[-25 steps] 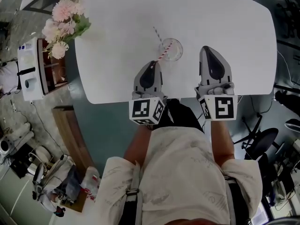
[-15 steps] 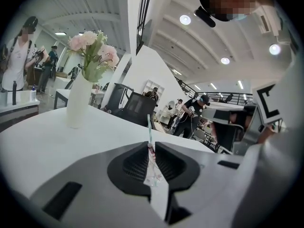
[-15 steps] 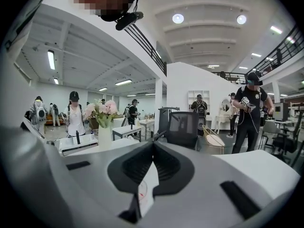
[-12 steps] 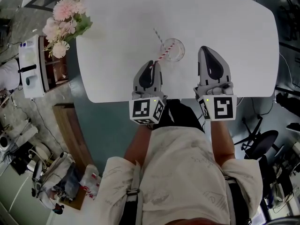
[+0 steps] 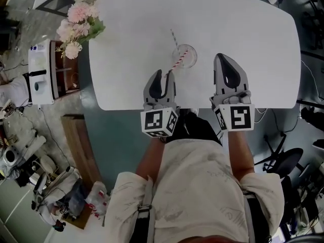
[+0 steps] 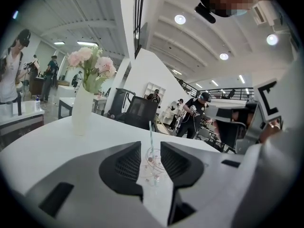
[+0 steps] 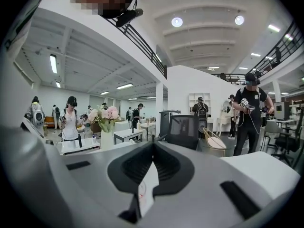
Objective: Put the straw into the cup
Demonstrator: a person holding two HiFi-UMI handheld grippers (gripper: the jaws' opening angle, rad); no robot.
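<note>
The white desk filled most of the head view, and its near edge ran just in front of the person in a light shirt. The person held both tools low over this near edge.

The left tongs were released: in the left gripper view their two jaws stood apart with a clear gap and nothing held between them. The right tongs were clenched: in the right gripper view the jaw tips met each other, and they grasped nothing.

A white vase with pink flowers stood at the far left corner of the desk, well apart from both tongs.

The clear cup stood on the desk just beyond the left tongs, a little toward the right tongs. In the left gripper view it showed through the gap of the open jaws, but farther away and not touched. The striped straw stood in the cup, and its upper end leaned toward the left tongs.
</note>
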